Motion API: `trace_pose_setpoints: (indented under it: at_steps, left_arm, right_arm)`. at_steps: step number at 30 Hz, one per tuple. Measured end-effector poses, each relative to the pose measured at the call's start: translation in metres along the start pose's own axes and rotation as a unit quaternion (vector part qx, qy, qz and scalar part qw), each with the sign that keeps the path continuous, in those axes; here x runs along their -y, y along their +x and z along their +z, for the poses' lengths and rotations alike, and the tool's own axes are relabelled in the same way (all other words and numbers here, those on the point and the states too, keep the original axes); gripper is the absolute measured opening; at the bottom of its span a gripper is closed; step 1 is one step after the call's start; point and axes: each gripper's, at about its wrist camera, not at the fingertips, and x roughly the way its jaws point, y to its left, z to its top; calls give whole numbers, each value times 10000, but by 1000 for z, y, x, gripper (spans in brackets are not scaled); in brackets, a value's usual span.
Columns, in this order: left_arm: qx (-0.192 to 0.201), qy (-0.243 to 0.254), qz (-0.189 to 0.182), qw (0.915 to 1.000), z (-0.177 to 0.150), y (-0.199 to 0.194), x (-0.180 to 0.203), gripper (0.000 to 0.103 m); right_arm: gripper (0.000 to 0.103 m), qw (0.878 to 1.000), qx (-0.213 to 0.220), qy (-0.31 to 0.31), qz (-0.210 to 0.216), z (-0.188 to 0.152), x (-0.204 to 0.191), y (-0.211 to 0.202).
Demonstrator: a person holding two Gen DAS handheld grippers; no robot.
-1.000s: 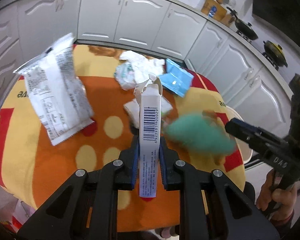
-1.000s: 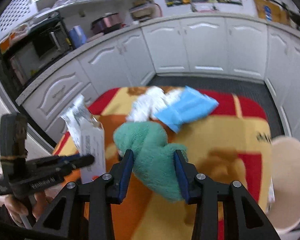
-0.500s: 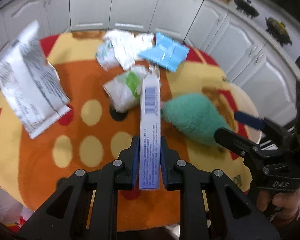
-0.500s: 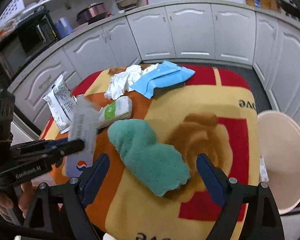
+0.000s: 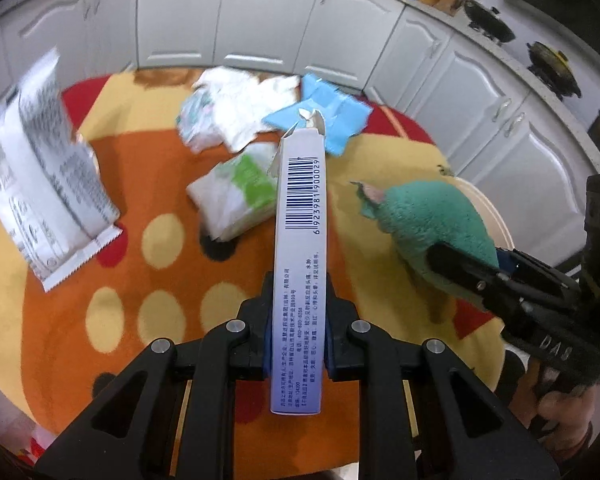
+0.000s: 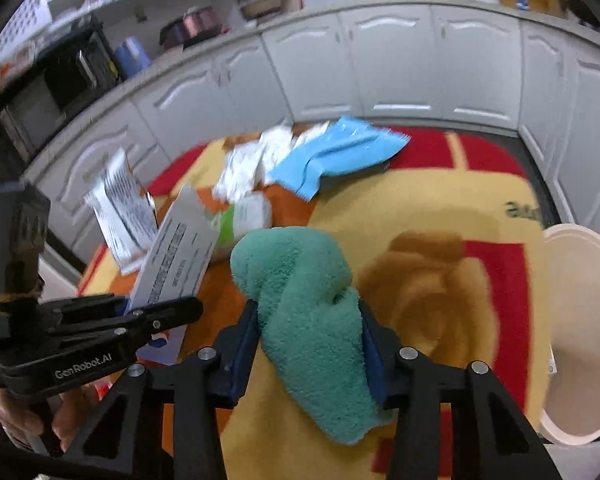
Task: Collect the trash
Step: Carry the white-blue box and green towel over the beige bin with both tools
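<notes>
Over the orange, spotted tablecloth (image 5: 60, 320) in the left wrist view, the left gripper (image 5: 297, 320) clamped a long, slim white cardboard box (image 5: 300, 240) with a barcode — its torn flap up. Crinkled wrappers lay beyond. In the right wrist view, the right gripper (image 6: 308, 344), jaws just closing, squeezed a fluffy teal terry cloth (image 6: 304, 296) — near a round cream bin (image 6: 580, 320).

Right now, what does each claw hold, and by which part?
Left claw: the long barcode box, clamped near its lower end. Right claw, jaws just closing: the green towel, pinched across its middle.
</notes>
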Motion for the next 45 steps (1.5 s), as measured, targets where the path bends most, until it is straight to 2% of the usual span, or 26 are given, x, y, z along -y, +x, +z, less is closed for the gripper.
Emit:
trace_pose_setpoints:
  at_steps: [14,26,34,45]
  left_arm:
    - [107,837,-10,9964,10,9,83,16]
    - [-72,1329,-501,9898,21,40,165,16]
    - [-309,1436,-949,9846,27,74,213,16]
    - [-534,1497,-806,9840,37,116,235,16]
  right_arm:
    - [45,9935,530,820,-579,-14,74,-68]
    - [45,9769,737,1565,-1254,-30,150,-109]
    - [45,9650,607,1951,-1645,-38,191,-114]
    - [45,9571,460,2252,-1764,-51,226,-112]
